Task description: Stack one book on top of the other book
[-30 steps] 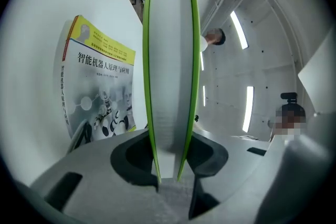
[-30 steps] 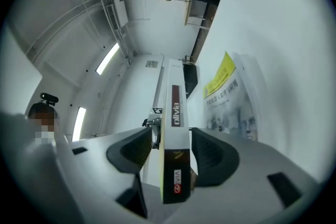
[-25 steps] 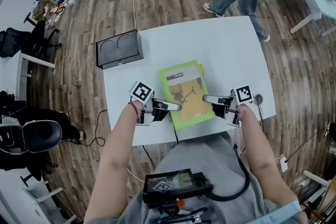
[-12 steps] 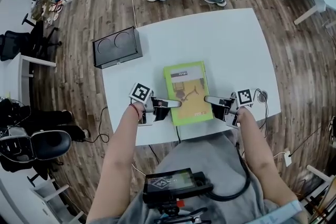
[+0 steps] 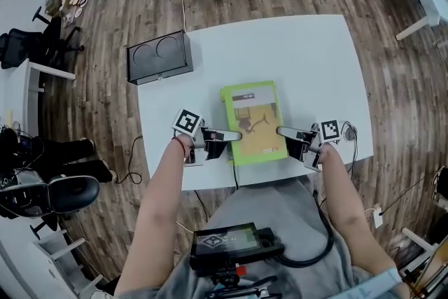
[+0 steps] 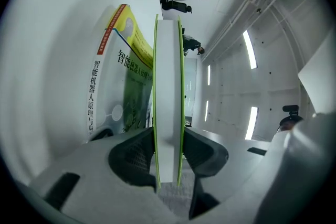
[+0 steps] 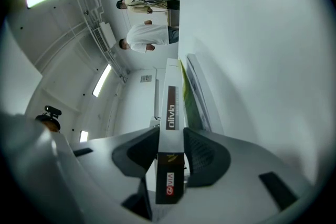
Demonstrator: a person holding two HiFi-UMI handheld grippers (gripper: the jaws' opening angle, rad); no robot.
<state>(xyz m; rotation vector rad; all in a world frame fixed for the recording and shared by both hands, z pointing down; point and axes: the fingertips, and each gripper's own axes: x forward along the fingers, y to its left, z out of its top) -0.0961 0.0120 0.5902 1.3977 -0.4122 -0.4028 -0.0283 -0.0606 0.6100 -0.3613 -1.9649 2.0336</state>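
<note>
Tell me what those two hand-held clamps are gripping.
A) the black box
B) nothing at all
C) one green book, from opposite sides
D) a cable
C: the left gripper has its jaws pressed on the page edge of the green book, and the right gripper has its jaws pressed on that book's spine.

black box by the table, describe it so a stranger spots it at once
Find the white rectangular table in the head view. At its far left corner sits a black rectangular box; unlike the green book, its top shows two circles side by side.
</note>
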